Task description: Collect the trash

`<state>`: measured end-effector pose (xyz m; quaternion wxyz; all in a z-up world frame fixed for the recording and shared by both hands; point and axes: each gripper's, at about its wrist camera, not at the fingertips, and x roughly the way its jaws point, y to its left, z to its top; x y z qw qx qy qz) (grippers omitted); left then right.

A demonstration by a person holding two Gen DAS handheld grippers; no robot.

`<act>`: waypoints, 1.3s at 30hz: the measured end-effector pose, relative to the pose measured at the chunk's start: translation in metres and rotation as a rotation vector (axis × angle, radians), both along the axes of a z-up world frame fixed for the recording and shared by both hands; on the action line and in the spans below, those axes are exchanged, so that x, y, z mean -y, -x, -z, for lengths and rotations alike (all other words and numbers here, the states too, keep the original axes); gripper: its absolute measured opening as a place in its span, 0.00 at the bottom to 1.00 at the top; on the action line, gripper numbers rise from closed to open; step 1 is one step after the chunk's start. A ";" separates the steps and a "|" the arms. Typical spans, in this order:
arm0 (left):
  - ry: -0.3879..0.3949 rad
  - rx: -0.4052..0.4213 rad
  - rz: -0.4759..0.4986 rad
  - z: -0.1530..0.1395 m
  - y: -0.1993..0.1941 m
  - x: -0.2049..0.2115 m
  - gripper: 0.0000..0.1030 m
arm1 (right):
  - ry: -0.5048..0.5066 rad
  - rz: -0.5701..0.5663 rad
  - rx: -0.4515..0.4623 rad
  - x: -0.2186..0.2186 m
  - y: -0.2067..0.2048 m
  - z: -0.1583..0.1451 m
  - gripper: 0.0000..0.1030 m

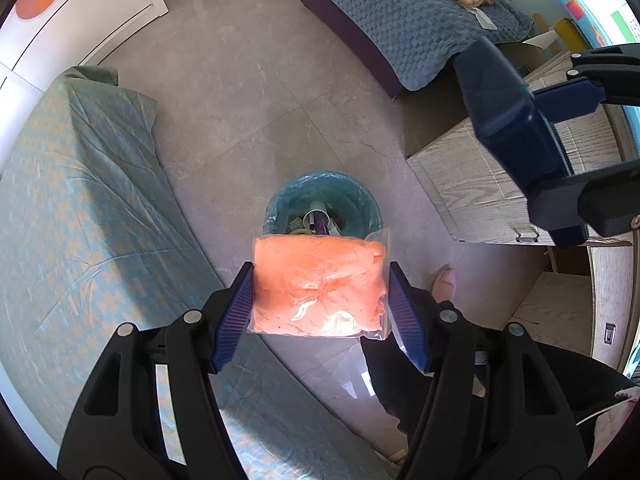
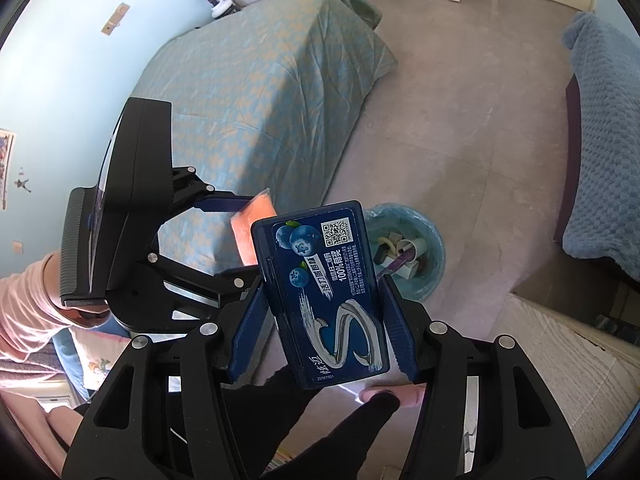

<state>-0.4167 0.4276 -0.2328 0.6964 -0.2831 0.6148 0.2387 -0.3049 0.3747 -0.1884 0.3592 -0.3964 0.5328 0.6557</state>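
My left gripper [image 1: 322, 280] is shut on a clear zip bag of orange stuff [image 1: 320, 286] and holds it in the air, just above and in front of the trash bin [image 1: 320, 208]. The bin has a blue liner and holds several bits of trash. My right gripper [image 2: 324, 300] is shut on a flat dark blue gum box [image 2: 324, 300] with blueberries printed on it, held above the floor to the left of the bin [image 2: 412, 252]. The box also shows in the left wrist view [image 1: 516, 128], and the orange bag in the right wrist view [image 2: 256, 220].
A bed with a teal checked cover [image 1: 80, 208] lies left of the bin. A blue knitted blanket on a dark bench [image 1: 400, 20] is beyond it. A light wooden cabinet [image 1: 480, 184] stands to the right. The person's foot [image 1: 444, 280] is on the grey floor near the bin.
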 end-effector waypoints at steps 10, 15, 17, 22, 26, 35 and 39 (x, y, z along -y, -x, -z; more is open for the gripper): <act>-0.018 -0.018 0.021 0.000 -0.005 0.001 0.78 | -0.032 0.058 -0.022 0.001 -0.012 -0.007 0.76; -0.023 -0.004 0.023 -0.005 -0.006 0.000 0.82 | -0.035 0.072 -0.008 0.004 -0.018 -0.011 0.76; -0.024 -0.002 0.025 -0.005 -0.007 0.000 0.82 | -0.041 0.077 -0.006 0.008 -0.020 -0.013 0.76; -0.023 0.001 0.028 -0.006 -0.008 0.001 0.82 | -0.047 0.091 -0.002 0.015 -0.022 -0.019 0.76; -0.025 0.004 0.032 -0.007 -0.009 0.004 0.82 | -0.051 0.101 0.003 0.019 -0.025 -0.021 0.76; -0.026 0.010 0.031 -0.012 -0.008 0.009 0.87 | -0.064 0.122 0.000 0.031 -0.031 -0.028 0.76; -0.039 0.014 0.021 -0.020 -0.009 0.013 0.88 | -0.077 0.131 -0.001 0.035 -0.034 -0.034 0.76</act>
